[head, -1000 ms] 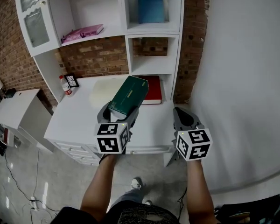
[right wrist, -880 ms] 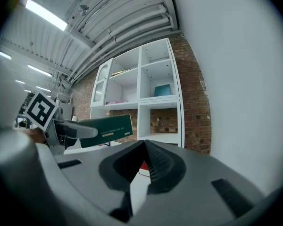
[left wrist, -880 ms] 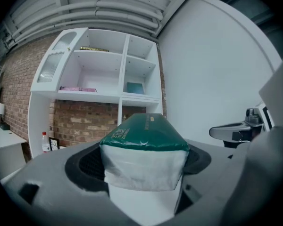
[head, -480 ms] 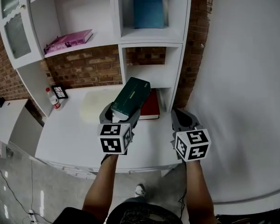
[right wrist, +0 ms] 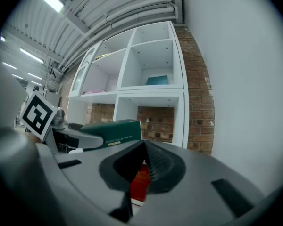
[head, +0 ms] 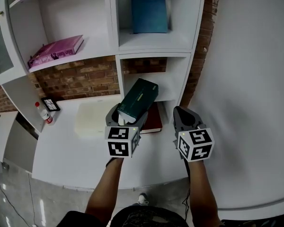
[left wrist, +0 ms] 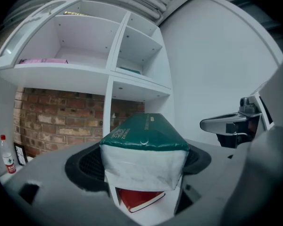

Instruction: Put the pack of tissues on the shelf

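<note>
Head view has my left gripper [head: 128, 116] clamped on the near end of the pack of tissues [head: 138, 98], jaws pressed against its sides. The pack is lifted above the desk [head: 75, 150] and tilted up toward the shelf [head: 154, 54]. It hangs just in front of the open lower compartment, over the red book [head: 155, 119], and rests on no board. I judge the pick-up done and the placing left: carry it in, set it down, let go. My right gripper [head: 183, 118] hangs to the right with jaws together, holding nothing. The pack's green top carries a pale emblem and lines of print, too small and blurred for me to read.
</note>
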A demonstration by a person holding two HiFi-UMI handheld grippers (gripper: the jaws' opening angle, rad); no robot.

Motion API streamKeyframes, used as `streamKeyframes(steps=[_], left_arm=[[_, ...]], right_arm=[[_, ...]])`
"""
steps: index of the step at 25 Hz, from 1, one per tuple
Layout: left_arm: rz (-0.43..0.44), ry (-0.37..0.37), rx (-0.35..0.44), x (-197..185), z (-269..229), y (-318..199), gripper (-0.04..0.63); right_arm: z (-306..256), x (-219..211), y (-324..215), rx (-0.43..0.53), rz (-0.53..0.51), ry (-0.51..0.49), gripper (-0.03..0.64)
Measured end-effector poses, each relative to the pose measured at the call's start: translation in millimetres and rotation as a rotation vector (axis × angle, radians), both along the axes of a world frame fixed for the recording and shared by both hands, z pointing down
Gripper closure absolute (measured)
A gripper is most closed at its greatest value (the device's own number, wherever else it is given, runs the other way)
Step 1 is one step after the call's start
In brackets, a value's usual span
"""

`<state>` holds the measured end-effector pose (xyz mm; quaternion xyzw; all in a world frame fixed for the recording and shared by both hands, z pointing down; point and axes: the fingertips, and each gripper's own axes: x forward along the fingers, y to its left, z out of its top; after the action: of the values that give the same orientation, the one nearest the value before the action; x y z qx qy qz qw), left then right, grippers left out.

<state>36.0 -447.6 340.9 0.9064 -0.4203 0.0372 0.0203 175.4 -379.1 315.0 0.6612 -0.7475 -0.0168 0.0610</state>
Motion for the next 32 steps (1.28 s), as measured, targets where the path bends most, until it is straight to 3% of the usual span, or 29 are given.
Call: streamKeyframes(steps=[18, 32], left_arm=[[0.023, 0.010, 0.005, 13, 1, -40, 0.158], [-0.170, -0.002, 0.006, 31, 1, -57, 0.158]], right_arm=[[-11, 2, -52, 0.007, -0.003, 0.032, 0.613], [-11, 29, -93, 0.031, -0.204, 0.016, 0.612]])
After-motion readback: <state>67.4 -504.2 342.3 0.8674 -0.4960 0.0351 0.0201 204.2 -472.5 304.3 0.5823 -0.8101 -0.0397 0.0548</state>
